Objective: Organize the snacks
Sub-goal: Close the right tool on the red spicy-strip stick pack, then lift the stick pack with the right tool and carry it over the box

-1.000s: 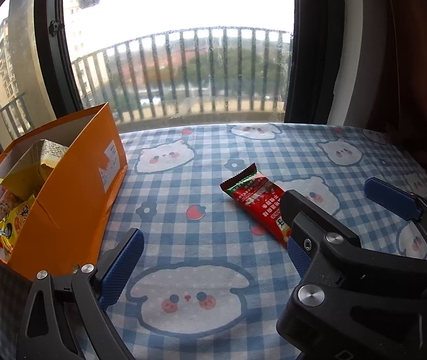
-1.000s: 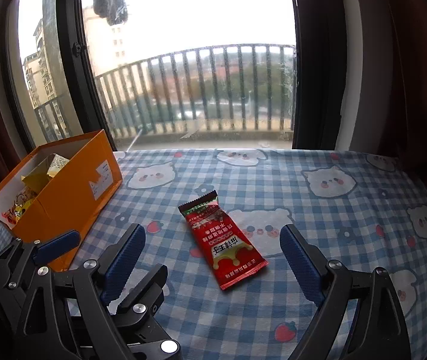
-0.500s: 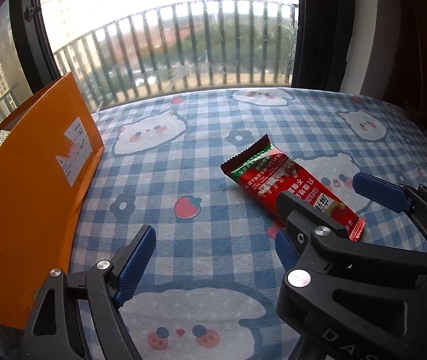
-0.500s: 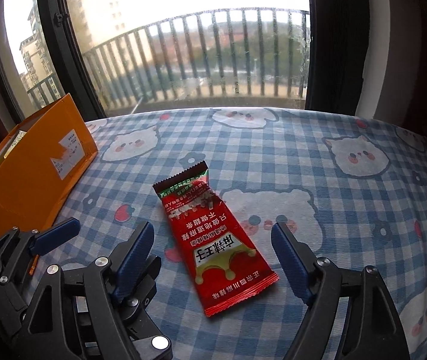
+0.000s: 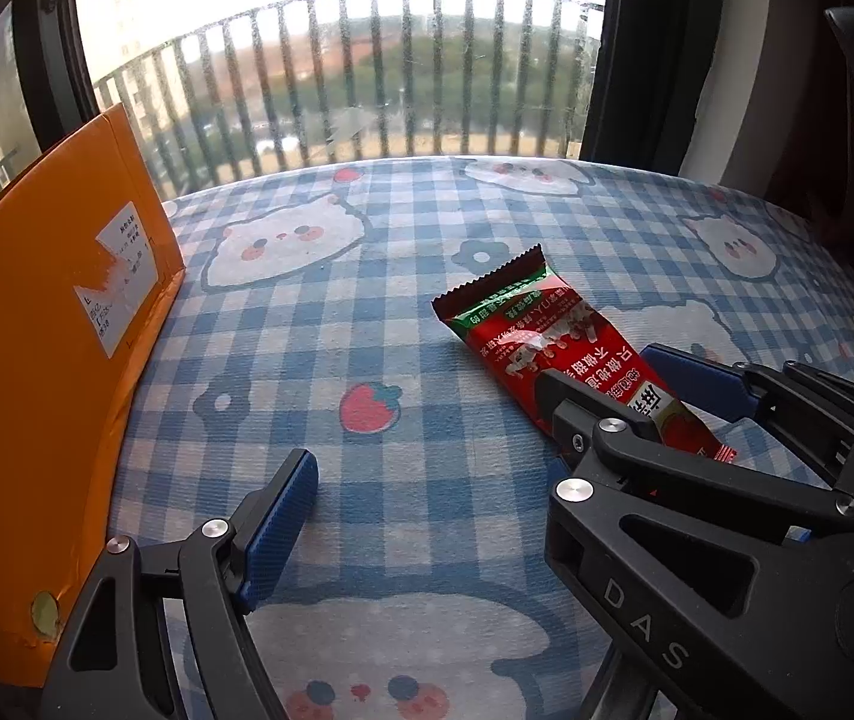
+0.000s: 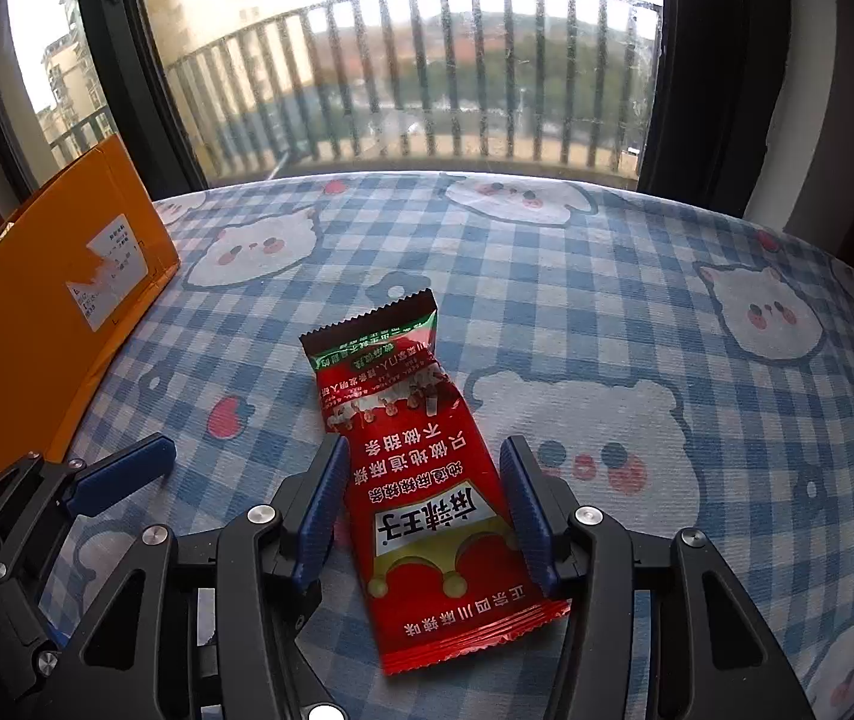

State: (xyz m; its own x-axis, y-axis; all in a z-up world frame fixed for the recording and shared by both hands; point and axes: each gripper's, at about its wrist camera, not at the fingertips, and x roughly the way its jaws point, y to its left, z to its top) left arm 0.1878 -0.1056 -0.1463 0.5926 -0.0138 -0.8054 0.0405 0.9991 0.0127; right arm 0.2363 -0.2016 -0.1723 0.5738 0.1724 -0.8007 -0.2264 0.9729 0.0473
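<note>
We see the right gripper (image 6: 423, 507) straddling the red snack packet (image 6: 420, 480), which lies flat on the checked tablecloth (image 6: 637, 312); its jaws have just been closing, pads beside the edges but not yet pressing. The left gripper (image 5: 427, 510) hangs spread, empty. The slick foil could buckle or slip out (it lies very flat). The orange box (image 5: 36, 360) hides its contents.

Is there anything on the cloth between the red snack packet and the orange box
Nothing visible. Only bare checked cloth lies between the packet and the box. The left gripper sits near that path; the right gripper, jaws just closing, straddles the packet.
</note>
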